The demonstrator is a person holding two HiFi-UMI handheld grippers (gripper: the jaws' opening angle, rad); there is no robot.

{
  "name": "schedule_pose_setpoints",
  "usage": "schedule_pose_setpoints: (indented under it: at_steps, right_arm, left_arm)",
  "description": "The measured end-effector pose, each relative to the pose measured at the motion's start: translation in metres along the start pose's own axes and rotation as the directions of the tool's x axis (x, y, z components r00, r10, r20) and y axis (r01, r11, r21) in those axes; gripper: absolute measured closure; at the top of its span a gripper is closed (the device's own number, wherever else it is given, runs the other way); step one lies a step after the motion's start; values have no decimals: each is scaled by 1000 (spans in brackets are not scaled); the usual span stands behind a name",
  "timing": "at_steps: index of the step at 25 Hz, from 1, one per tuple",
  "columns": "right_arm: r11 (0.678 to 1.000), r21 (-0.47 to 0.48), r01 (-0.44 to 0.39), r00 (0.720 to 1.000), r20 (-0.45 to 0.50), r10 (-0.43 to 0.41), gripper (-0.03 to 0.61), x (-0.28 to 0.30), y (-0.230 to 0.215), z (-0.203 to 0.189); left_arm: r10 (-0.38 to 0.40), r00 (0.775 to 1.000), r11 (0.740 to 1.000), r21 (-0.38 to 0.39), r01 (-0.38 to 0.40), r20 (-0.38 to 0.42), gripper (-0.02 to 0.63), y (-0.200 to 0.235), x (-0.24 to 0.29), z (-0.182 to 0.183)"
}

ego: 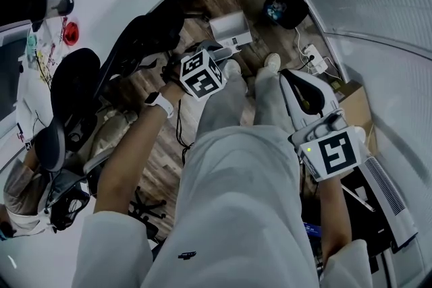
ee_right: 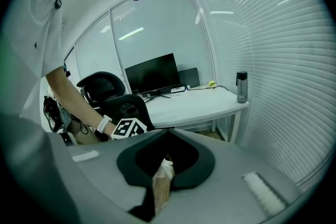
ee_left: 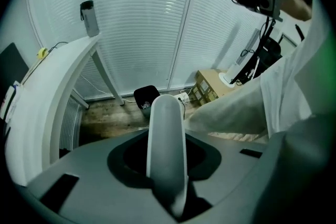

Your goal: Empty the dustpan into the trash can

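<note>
The black trash can [ego: 287, 7] [ee_left: 146, 97] stands on the wood floor by the blinds, with coloured scraps inside. My left gripper [ego: 214, 50] [ee_left: 168, 186] points steeply down. A white rounded handle [ee_left: 166, 144] rises through its slot toward the can, with dark gaps either side of its base. A white boxy piece [ego: 229, 29] lies just past that gripper; I cannot tell whether it is the dustpan. My right gripper [ego: 304, 98] [ee_right: 160, 189] is beside my right leg, shut. Only a tan strip with a white tip [ee_right: 161, 183] shows in its slot.
A power strip [ego: 312, 54] and a cardboard box [ego: 354, 104] sit right of the can. A white slatted unit [ego: 388, 195] lies at my right. Black office chairs [ego: 74, 77] and a white desk [ee_right: 194, 105] with a monitor [ee_right: 152, 75] and a bottle [ee_right: 241, 86] fill the left.
</note>
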State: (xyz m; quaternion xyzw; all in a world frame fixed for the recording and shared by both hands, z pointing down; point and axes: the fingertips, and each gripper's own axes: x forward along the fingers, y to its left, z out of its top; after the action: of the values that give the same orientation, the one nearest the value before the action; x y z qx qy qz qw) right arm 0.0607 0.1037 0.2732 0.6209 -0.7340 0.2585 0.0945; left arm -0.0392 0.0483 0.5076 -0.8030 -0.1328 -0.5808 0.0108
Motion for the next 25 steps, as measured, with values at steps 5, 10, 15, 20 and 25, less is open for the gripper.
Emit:
schedule_pose_setpoints:
  at_steps: [5, 10, 15, 20, 25]
  right_arm:
    - [1000, 9, -8, 1000, 12, 8, 568, 1, 5, 3]
    - [1000, -13, 6, 1000, 24, -6, 568, -3, 1, 10]
    - [999, -31, 23, 999, 30, -22, 568, -12, -4, 13]
    - [998, -48, 38, 998, 45, -36, 566, -25, -4, 20]
    - [997, -22, 69, 995, 77, -68, 570, -40, -7, 26]
  left_arm:
    - [-14, 998, 996, -85, 19, 59, 428, -4, -15, 9]
    - [35, 985, 979, -202, 0, 172, 391, -3, -40, 24]
    - [171, 936, 938, -340, -59, 309, 380, 6, -83, 42]
    - [270, 865, 890, -451, -58, 423, 382, 6, -133, 60]
    - [355, 775, 863, -503, -55, 524, 408, -1, -185, 80]
